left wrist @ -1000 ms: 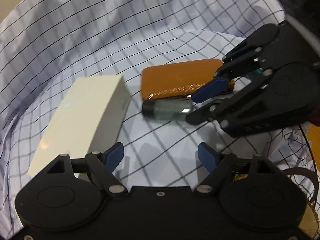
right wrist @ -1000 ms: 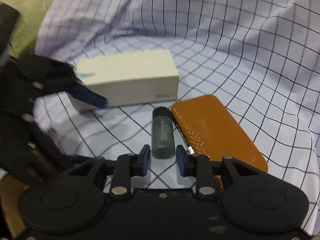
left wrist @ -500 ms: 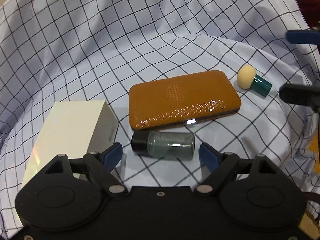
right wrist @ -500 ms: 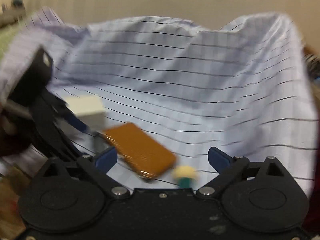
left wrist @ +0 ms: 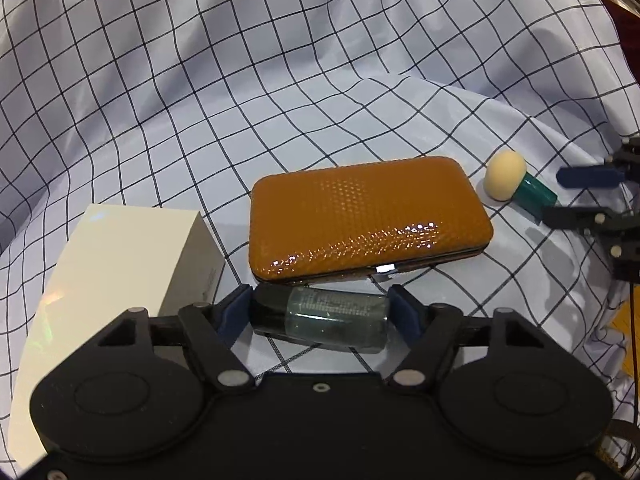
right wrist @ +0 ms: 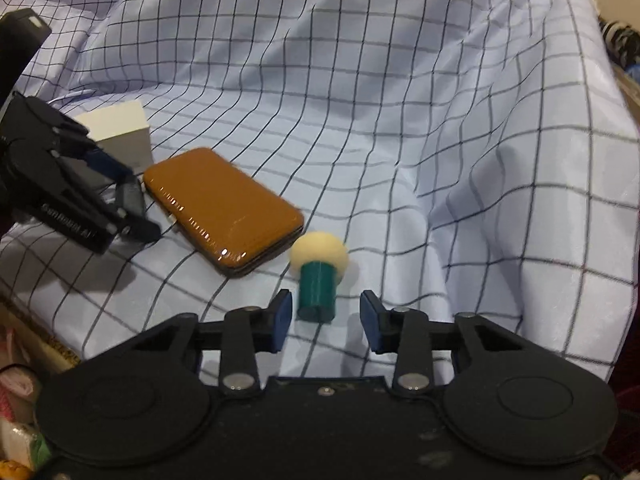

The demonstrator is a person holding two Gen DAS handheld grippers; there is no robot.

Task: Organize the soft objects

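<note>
Green-handled sponge [right wrist: 318, 276] — handle twd right gripper [right wrist: 325, 322].

White box [left wrist: 116, 280] cut by frame edge — bottle [right wrist: 130, 198] mostly hidden.

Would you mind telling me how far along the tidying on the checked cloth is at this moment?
Nothing looks sorted yet: the white box, orange case, dark bottle and sponge applicator all lie on the checked cloth. In hand: the left gripper brackets the bottle end to end, and the right gripper, open, straddles the applicator's green handle. Left: lifting and placing everything.
</note>
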